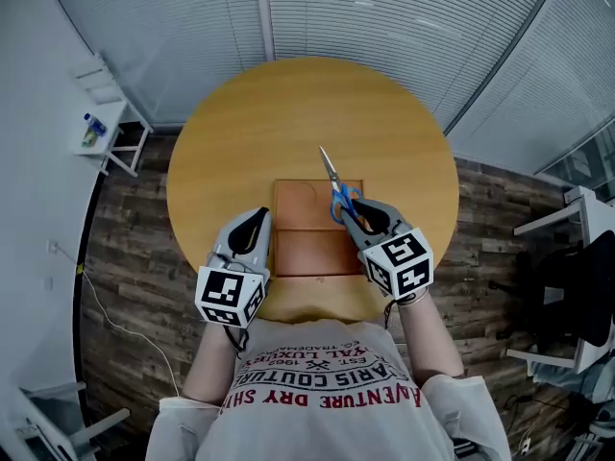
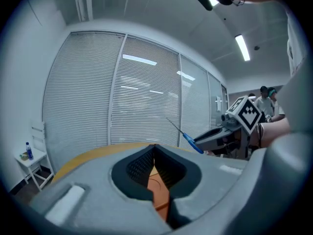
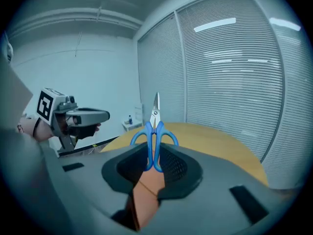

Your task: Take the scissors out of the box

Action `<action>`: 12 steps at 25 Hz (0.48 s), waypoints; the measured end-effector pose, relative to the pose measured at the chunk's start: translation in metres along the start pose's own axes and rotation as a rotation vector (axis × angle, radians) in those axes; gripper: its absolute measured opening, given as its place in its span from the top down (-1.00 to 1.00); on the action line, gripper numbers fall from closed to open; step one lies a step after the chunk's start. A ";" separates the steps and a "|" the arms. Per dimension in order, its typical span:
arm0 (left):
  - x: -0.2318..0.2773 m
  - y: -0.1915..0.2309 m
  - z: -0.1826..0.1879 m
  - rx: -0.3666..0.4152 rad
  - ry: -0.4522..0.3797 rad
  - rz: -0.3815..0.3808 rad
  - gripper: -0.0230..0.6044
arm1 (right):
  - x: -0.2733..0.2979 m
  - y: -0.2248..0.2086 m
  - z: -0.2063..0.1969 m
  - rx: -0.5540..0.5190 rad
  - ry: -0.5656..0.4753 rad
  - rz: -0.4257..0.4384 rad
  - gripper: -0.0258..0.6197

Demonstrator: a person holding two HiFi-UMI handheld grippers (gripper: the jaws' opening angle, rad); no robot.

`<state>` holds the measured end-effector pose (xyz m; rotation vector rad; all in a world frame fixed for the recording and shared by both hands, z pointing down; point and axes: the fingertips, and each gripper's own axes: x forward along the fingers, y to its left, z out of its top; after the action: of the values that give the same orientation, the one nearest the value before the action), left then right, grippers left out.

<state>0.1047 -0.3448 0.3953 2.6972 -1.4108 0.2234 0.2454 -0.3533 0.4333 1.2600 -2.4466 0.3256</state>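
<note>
I see blue handles and silver blades on the scissors (image 1: 338, 195) at centre frame. Below them sit a reddish-brown box (image 1: 298, 221) and a honey-yellow, wood-grained table (image 1: 240, 133). The left gripper (image 1: 258, 217) and right gripper (image 1: 357, 209) are grey with black pads and black-and-white square markers. The plank floor (image 1: 125, 257) at the frame's edges is dark brown.

The box (image 1: 306, 221) lies on the table (image 1: 240, 133). Scissors (image 1: 335, 184) sit above the box's right side, in the right gripper (image 1: 354, 209); the left gripper (image 1: 256, 219) hangs left of the box.
</note>
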 end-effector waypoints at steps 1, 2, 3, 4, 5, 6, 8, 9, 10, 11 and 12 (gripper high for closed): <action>0.000 0.000 0.003 0.001 -0.008 -0.002 0.89 | -0.003 0.000 0.008 0.006 -0.032 -0.018 0.66; 0.000 0.000 0.005 0.001 -0.015 -0.003 0.89 | -0.006 0.000 0.015 0.013 -0.064 -0.036 0.66; 0.000 -0.001 0.008 0.002 -0.022 -0.005 0.89 | -0.010 0.000 0.022 0.020 -0.096 -0.054 0.66; 0.000 -0.001 0.012 0.002 -0.029 -0.006 0.89 | -0.014 0.000 0.028 0.027 -0.127 -0.072 0.66; 0.000 -0.002 0.015 0.003 -0.037 -0.010 0.89 | -0.018 0.000 0.033 0.031 -0.155 -0.090 0.66; 0.000 -0.003 0.018 0.006 -0.045 -0.017 0.89 | -0.020 -0.001 0.038 0.033 -0.178 -0.107 0.66; 0.001 -0.005 0.025 0.015 -0.061 -0.034 0.89 | -0.023 -0.001 0.044 0.033 -0.209 -0.135 0.66; 0.001 -0.005 0.027 0.018 -0.066 -0.040 0.89 | -0.024 0.000 0.045 0.034 -0.220 -0.146 0.66; 0.001 -0.006 0.028 0.018 -0.070 -0.043 0.90 | -0.025 0.001 0.046 0.036 -0.229 -0.154 0.66; 0.001 -0.006 0.029 0.017 -0.073 -0.045 0.89 | -0.027 0.001 0.047 0.038 -0.237 -0.162 0.66; 0.002 -0.006 0.030 0.016 -0.075 -0.047 0.89 | -0.028 0.002 0.047 0.039 -0.244 -0.169 0.66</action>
<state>0.1128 -0.3473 0.3661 2.7755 -1.3682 0.1317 0.2487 -0.3488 0.3787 1.5953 -2.5176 0.1841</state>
